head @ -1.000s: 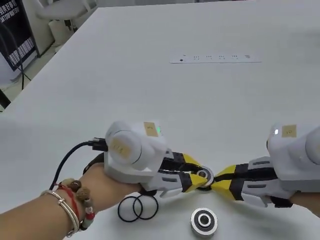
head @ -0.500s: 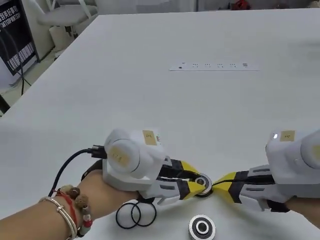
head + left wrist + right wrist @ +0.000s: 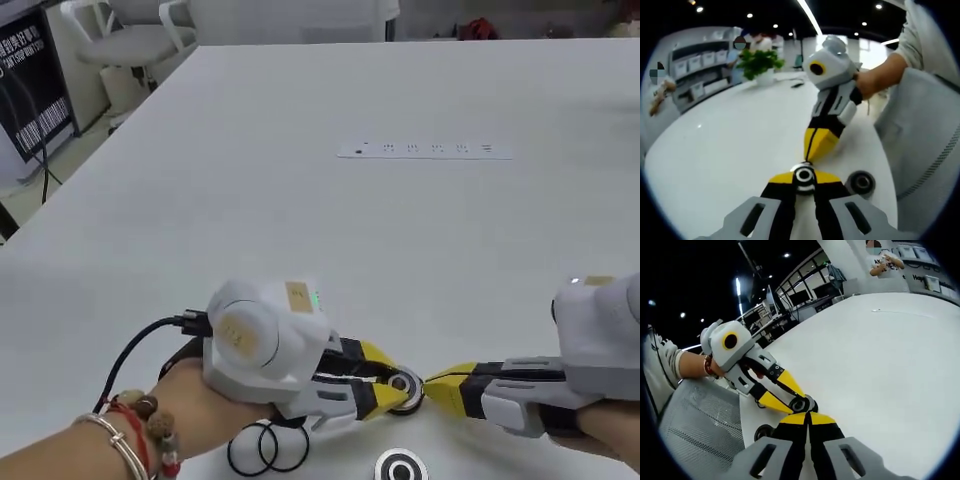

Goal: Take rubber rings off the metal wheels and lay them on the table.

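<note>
Head view looks down on a white table (image 3: 300,200), where the two grippers meet tip to tip near the lower edge. The left gripper (image 3: 392,380) comes in from the left, its yellow-tipped jaws closed around a small metal wheel (image 3: 407,386). The right gripper (image 3: 432,384) points in from the right with its jaws pressed together to a thin seam, the tips touching the wheel's rim. Whether any rubber is caught between them is too small to tell. Two black rubber rings (image 3: 265,447) lie flat on the table, overlapping each other, just below the left gripper's body. A second wheel (image 3: 401,467) with a dark outer band lies flat on the table to the right of the rings, cut off by the bottom edge. A black cable (image 3: 140,330) runs from the back of the left gripper, and beaded bracelets (image 3: 150,425) sit on the wrist that holds it. Farther up the table lies a white power strip (image 3: 425,150). In the left gripper view the held wheel is clamped face-on between the two yellow tips. The right gripper's closed tips touch its upper edge, and the second wheel rests on the table to the right.
</note>
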Demonstrator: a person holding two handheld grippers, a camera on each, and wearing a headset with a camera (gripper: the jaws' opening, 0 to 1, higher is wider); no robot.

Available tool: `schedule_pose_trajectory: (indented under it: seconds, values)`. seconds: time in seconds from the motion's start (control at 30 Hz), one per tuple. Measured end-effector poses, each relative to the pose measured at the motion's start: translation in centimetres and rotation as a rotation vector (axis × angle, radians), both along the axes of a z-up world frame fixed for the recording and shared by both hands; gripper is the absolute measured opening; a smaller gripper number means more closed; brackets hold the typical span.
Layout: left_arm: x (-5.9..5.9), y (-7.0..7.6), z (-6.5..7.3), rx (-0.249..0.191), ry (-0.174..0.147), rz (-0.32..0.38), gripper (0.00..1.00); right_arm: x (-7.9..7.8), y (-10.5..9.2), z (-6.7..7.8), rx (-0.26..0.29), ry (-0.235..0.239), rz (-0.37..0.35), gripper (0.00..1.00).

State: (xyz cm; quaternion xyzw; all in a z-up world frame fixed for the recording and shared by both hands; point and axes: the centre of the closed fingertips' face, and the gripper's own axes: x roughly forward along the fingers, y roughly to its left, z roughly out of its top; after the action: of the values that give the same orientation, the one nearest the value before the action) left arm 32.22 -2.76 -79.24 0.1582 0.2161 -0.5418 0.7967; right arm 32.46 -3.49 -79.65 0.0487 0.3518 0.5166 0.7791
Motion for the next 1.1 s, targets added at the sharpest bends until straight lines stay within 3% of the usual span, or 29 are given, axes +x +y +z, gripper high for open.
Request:
schedule_pose_trajectory:
  seconds: [1.1]
  values:
    - [-0.1, -0.1, 0.0, 0.01, -0.006, -0.001, 0.13, -0.6, 1.2, 1.0, 0.018, -0.037, 0.047, 0.0]
